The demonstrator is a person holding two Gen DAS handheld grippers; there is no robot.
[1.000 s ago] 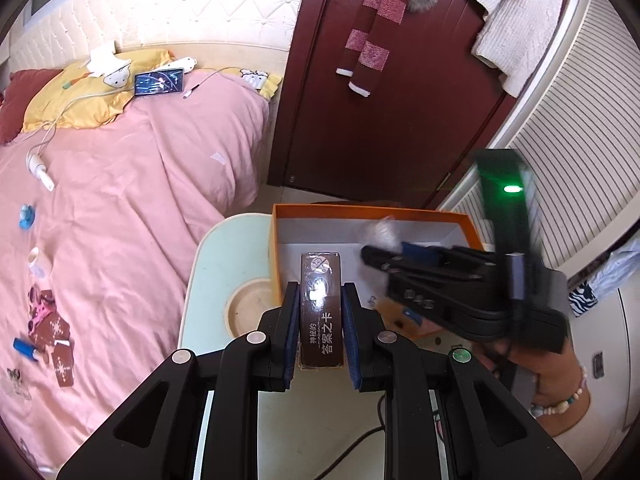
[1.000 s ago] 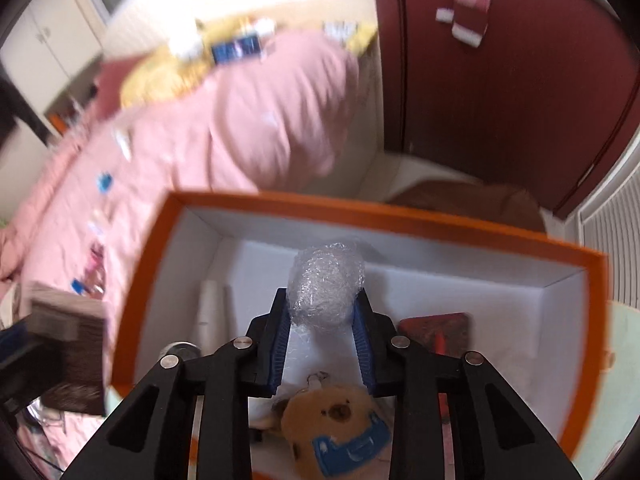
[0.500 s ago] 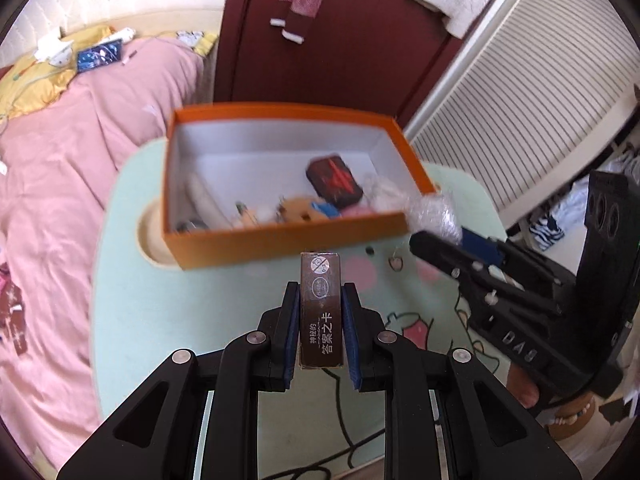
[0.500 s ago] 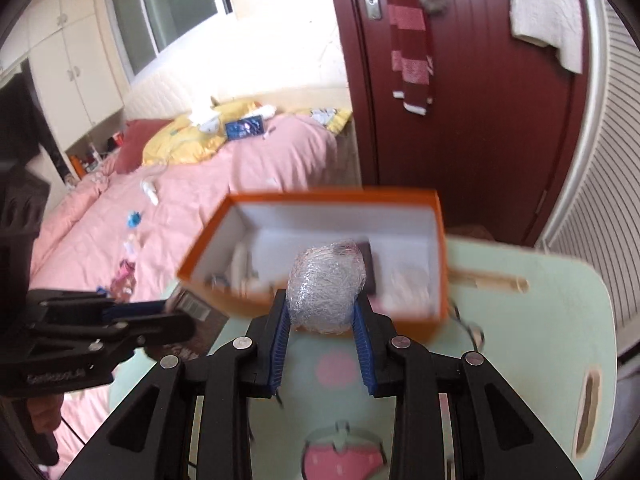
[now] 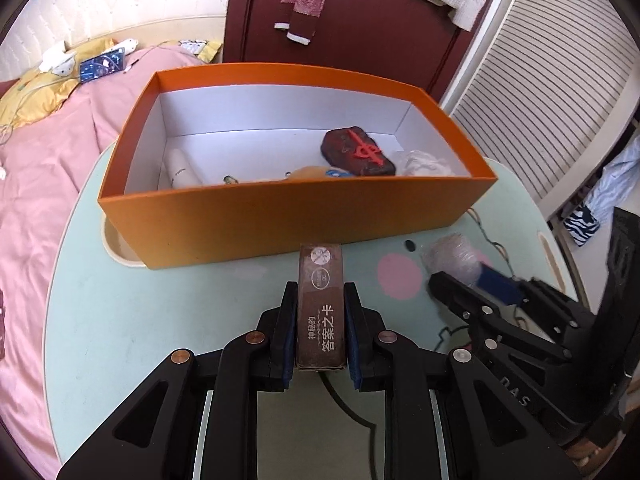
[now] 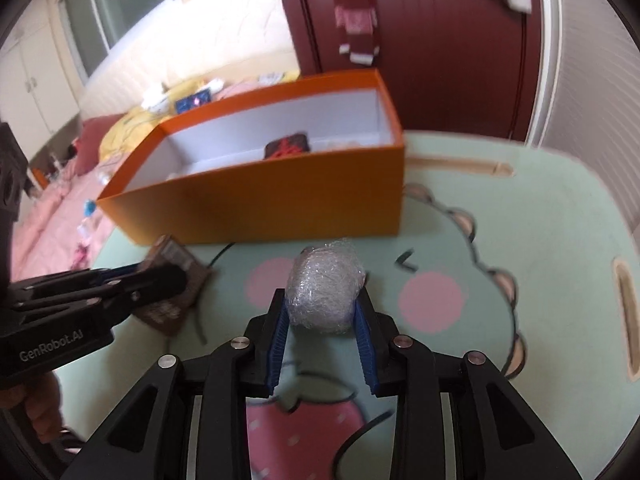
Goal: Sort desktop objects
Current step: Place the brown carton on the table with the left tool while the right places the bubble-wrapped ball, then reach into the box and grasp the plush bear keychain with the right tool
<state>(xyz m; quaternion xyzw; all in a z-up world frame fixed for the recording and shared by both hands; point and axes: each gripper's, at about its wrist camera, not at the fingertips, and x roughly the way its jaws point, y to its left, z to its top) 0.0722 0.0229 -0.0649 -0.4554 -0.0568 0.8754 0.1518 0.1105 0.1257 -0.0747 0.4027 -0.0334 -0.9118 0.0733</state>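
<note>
Both wrist cams close, angled down, sharing orange box (image 5: 288, 216) (image 6: 280, 204)

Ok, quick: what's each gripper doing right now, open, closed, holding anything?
Left gripper: closed on the brown card box.
Right gripper: closed on the plastic-wrap ball.

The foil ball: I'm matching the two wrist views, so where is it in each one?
Left wrist: the foil ball is at right of centre, over the table, at the tips of the right gripper, in front of the orange box.
Right wrist: the ball is at centre, between the blue pads.
Shared landmark: the orange box, beyond the ball in both.
</note>
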